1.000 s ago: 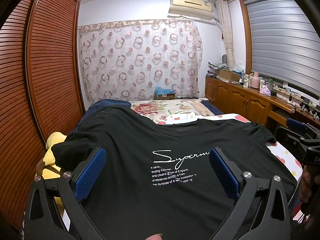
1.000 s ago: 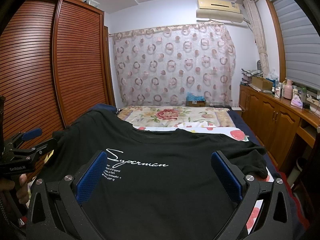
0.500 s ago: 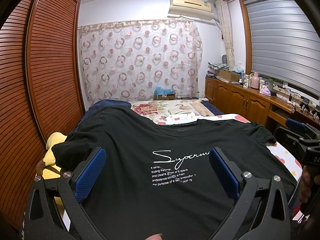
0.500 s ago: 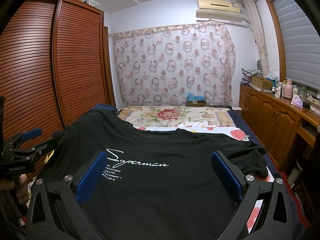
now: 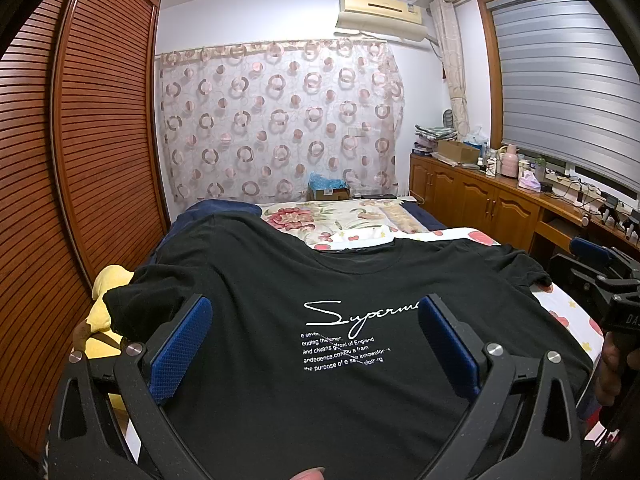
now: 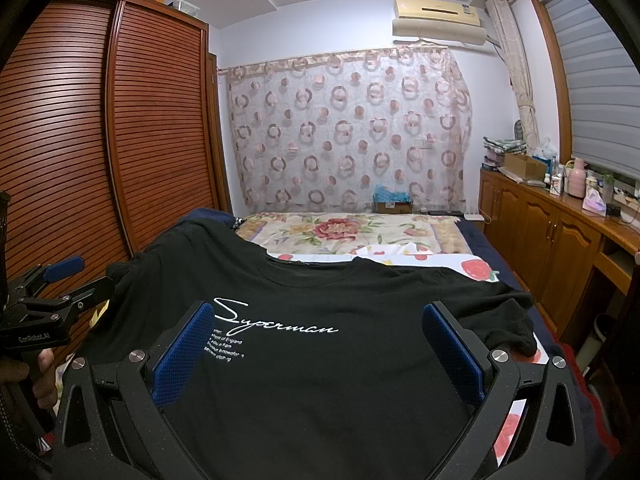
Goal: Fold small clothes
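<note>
A black T-shirt (image 5: 280, 280) with white "Superman" lettering lies spread flat, front up, on the bed, collar toward the far end. In the right wrist view the same T-shirt (image 6: 320, 360) fills the foreground. My left gripper (image 5: 316, 344) hovers open over the shirt's near left part, its blue pads wide apart with nothing between them. My right gripper (image 6: 320, 344) is open over the shirt's near right part, also holding nothing. Each gripper also shows at the edge of the other view: the right gripper (image 5: 600, 276) and the left gripper (image 6: 52, 292), held by a hand.
The bed (image 6: 352, 232) carries a floral quilt beyond the shirt. A slatted wooden wardrobe (image 5: 60, 160) runs along the left. Wooden cabinets (image 5: 480, 200) with clutter stand at the right under a window. A yellow cloth (image 5: 104, 308) lies at the bed's left edge.
</note>
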The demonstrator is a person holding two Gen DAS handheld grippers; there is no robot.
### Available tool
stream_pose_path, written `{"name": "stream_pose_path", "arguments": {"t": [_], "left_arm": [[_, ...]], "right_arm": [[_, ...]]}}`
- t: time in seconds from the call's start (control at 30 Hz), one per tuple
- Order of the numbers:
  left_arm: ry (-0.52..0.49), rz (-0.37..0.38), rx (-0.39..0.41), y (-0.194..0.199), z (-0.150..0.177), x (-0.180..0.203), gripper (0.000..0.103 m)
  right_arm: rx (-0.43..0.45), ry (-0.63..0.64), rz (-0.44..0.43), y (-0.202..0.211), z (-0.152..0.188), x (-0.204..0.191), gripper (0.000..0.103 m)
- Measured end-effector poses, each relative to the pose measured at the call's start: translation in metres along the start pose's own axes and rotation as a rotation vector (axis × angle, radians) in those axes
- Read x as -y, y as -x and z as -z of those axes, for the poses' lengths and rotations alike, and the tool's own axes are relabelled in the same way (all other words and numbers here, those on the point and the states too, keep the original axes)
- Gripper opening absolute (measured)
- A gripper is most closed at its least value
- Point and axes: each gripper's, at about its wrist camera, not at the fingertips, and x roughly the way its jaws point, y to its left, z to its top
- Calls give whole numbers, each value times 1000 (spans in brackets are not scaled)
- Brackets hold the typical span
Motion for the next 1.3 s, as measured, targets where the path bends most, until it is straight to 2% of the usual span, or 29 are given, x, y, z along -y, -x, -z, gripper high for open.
{"name": "stream_pose_path", "arguments": {"t": [0.43, 0.67, 1.0, 1.17, 1.3], "left_arm": [[3, 3, -4, 0, 0, -3, 103], [15, 20, -71, -11, 10, -12, 103], [22, 16, -160, -29, 33, -57, 103], [63, -49, -188, -28, 39, -101, 98], [76, -67, -214, -33, 44, -127, 93]], "right_arm": [[-3, -3, -2, -1, -1, -1, 103], [-33, 7, -36, -12, 0, -7, 103], [-104, 28, -106, -46, -3, -3, 103], [-144, 52, -125, -61, -9, 2, 103], [-166, 65, -137, -73, -15, 4, 103]]}}
